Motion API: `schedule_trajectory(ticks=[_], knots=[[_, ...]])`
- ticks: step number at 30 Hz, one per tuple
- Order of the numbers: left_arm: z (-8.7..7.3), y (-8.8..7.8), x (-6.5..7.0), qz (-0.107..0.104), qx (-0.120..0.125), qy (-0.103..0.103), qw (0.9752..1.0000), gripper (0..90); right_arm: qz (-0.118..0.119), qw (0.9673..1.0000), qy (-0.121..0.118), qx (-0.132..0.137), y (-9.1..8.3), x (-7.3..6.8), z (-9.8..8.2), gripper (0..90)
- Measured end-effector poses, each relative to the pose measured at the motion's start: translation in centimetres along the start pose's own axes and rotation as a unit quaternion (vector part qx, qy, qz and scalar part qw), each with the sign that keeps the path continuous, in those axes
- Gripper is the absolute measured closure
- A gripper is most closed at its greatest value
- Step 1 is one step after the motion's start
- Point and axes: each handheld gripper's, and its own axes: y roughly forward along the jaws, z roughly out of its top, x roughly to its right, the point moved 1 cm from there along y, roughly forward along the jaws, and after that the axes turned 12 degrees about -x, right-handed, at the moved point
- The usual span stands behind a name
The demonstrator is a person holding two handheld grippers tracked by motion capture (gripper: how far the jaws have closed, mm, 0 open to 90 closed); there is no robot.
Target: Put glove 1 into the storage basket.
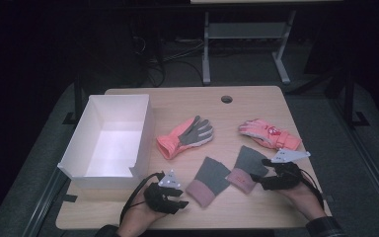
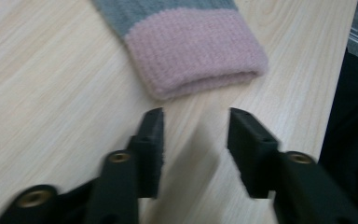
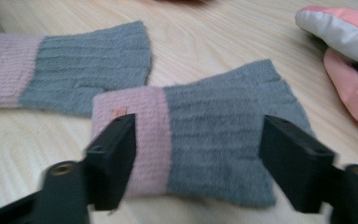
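2 grey knit mitts with pink cuffs lie flat side by side on the near part of the wooden table [image 1: 256, 106]. The left mitt [image 1: 208, 180] has its pink cuff toward the person. The right mitt [image 1: 246, 168] lies just beside it and a bit farther back.

The left gripper [image 1: 177, 197] sits low by the pink cuff of the left mitt. In the left gripper view its 2 black jaws stand about half open, just short of the cuff [image 2: 196, 56]. Bare wood shows between them, so they hold nothing.

The right gripper [image 1: 257, 180] is at the right mitt. In the right gripper view its jaws stand wide apart, 1 over the pink cuff [image 3: 140, 135] and 1 near the grey end. The mitt lies between them, but the pads do not squeeze it.

Farther back lie 2 thicker gloves. The orange glove with grey fingers [image 1: 185, 137] is in the middle of the table. The pink glove [image 1: 269, 133] is on the right, behind the right gripper. A white box [image 1: 143, 133], open at the top, stands on the left side of the table.
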Motion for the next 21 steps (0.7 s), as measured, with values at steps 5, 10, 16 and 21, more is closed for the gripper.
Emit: schedule_trajectory(ticks=[5, 10, 16, 21], knots=[[-0.1, 0.3, -0.3, 0.014, -0.003, 0.000, 0.9999, 27.7, 0.005, 0.9998, -0.017, -0.011, 1.5, 0.1, 1.3, 47.1], [-0.2, 0.4, -0.6, 0.017, 0.001, -0.004, 0.9999, 21.5, 0.006, 0.9994, -0.023, -0.026, 2.6, 0.3, 1.6, 54.4], [-0.2, 0.4, -0.7, 0.015, 0.002, -0.004, 0.9999, 20.7, 0.002, 0.9986, -0.021, -0.050, 3.8, 0.3, 1.6, 69.5], [-0.2, 0.5, -0.6, 0.017, 0.002, -0.004, 0.9998, 20.6, -0.001, 0.9987, -0.019, -0.048, 3.9, 0.3, 1.6, 82.4]])
